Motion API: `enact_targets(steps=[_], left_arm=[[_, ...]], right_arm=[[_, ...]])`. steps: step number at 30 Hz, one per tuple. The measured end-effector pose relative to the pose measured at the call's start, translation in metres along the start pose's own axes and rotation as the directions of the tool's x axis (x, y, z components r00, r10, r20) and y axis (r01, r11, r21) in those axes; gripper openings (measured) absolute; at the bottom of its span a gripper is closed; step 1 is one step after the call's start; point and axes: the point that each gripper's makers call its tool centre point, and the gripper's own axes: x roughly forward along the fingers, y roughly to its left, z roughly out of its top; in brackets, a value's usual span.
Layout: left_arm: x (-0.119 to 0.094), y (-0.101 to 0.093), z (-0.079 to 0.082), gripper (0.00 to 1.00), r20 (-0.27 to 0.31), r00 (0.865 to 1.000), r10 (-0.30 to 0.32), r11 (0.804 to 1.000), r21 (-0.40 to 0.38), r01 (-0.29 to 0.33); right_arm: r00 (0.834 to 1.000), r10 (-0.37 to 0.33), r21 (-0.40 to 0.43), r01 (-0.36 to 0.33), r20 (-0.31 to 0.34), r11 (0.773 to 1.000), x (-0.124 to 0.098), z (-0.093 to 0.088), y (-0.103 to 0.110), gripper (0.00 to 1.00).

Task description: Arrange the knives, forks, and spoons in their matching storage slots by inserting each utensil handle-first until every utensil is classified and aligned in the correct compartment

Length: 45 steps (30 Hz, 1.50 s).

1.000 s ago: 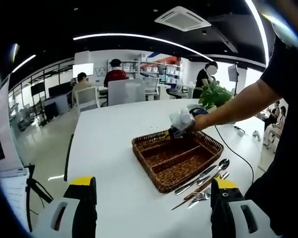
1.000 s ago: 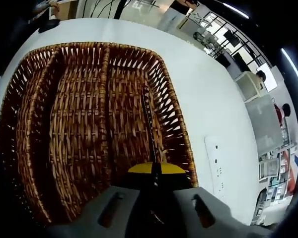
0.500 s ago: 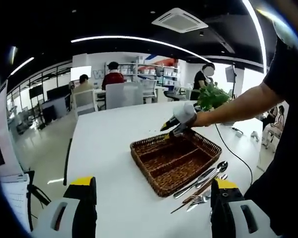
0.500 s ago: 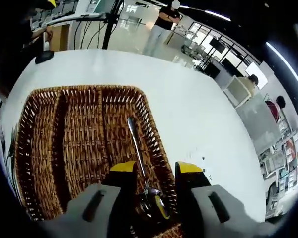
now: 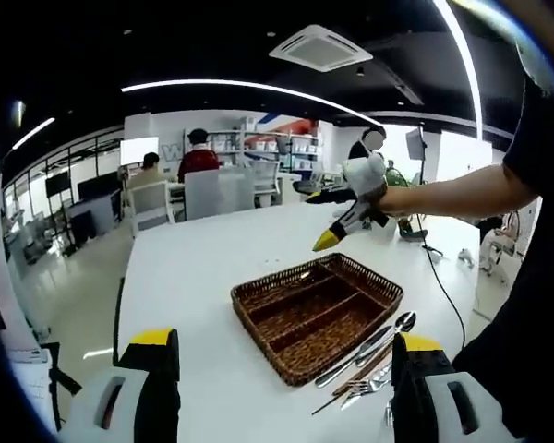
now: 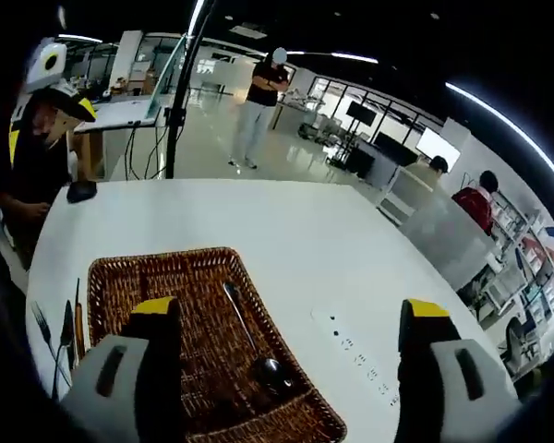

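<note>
Right tool (image 6: 291, 346): jaws now spread wide, empty, lifted well above wicker tray (image 6: 106, 277); half second ago close over tray, a second ago shut on spoon handle. Spoon (image 6: 251, 343) released, lies in tray's outer slot, bowl toward camera. Left tool (image 5: 286, 369): jaws spread, empty, hovering over white desk (image 5: 194, 277), unchanged. Remaining cutlery (image 5: 365, 355) lies on desk just beside tray. Judgement: first spoon sorted; next step, fetch another piece from pile.
</note>
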Motion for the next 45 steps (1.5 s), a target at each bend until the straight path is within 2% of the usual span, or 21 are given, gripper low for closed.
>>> enact_targets(steps=[4, 11, 18, 23, 29, 30, 31, 33, 37, 40, 45], left_arm=[[-0.003, 0.000, 0.009, 1.00, 0.022, 1.000, -0.001, 1.000, 0.003, 0.001], [-0.011, -0.007, 0.021, 1.00, 0.049, 0.999, -0.012, 1.000, 0.028, 0.011], [-0.011, -0.018, 0.021, 1.00, 0.064, 0.997, -0.044, 0.999, 0.004, 0.044], [-0.010, -0.024, 0.020, 1.00, 0.071, 0.996, -0.048, 0.999, 0.028, 0.046], [-0.008, -0.026, 0.020, 1.00, 0.078, 0.995, -0.056, 0.997, 0.050, 0.052], [-0.007, -0.028, 0.020, 1.00, 0.080, 0.995, -0.063, 0.997, 0.054, 0.059], [-0.006, -0.029, 0.020, 1.00, 0.082, 0.994, -0.073, 0.996, 0.060, 0.069], [-0.004, -0.031, 0.019, 1.00, 0.081, 0.993, -0.083, 0.995, 0.061, 0.078], [-0.004, -0.031, 0.019, 1.00, 0.086, 0.992, -0.090, 0.994, 0.063, 0.085], [-0.004, -0.031, 0.018, 1.00, 0.092, 0.991, -0.094, 0.994, 0.061, 0.089], [-0.004, -0.031, 0.011, 1.00, 0.075, 0.992, -0.102, 0.993, 0.068, 0.097]], right_arm=[[0.998, -0.047, 0.053, 0.045, 0.034, 0.998, -0.028, 0.007, -0.006, 0.99], [0.993, -0.103, 0.084, 0.098, 0.064, 0.992, -0.074, 0.009, 0.000, 0.99], [0.989, -0.131, 0.108, 0.123, 0.070, 0.987, -0.107, -0.001, 0.023, 0.99], [0.985, -0.156, 0.139, 0.146, 0.066, 0.979, -0.131, -0.010, 0.037, 0.99], [0.982, -0.175, 0.170, 0.162, 0.067, 0.972, -0.149, -0.016, 0.045, 0.99], [0.979, -0.193, 0.196, 0.177, 0.066, 0.965, -0.160, -0.021, 0.049, 0.99], [0.980, -0.193, 0.258, 0.173, 0.055, 0.951, -0.179, -0.033, 0.060, 0.99], [0.981, -0.186, 0.291, 0.164, 0.049, 0.943, -0.188, -0.040, 0.066, 0.99], [0.977, -0.197, 0.321, 0.163, 0.077, 0.933, -0.205, -0.045, 0.075, 0.99], [0.975, -0.213, 0.327, 0.181, 0.064, 0.927, -0.217, -0.051, 0.080, 0.99], [0.970, -0.229, 0.356, 0.187, 0.080, 0.916, -0.234, -0.054, 0.088, 0.99]])
